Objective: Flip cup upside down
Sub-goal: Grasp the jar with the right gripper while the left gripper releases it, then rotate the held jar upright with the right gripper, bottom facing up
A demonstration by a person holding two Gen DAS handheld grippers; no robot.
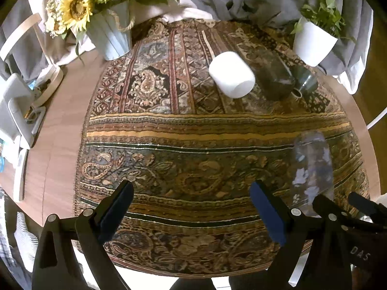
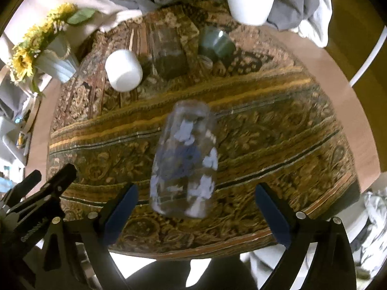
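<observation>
A clear glass cup with pale blue flower prints stands on the patterned cloth, closed end up and wide rim down, blurred. It sits between and just beyond the fingers of my right gripper, which is open and not touching it. The same cup shows at the right of the left wrist view. My left gripper is open and empty over the cloth, left of the cup. The right gripper's fingers show at the cup's base there.
A white cup stands upside down at the back, beside a dark glass tumbler and a green glass. A sunflower vase stands back left, a white plant pot back right. The round wooden table's edge curves right.
</observation>
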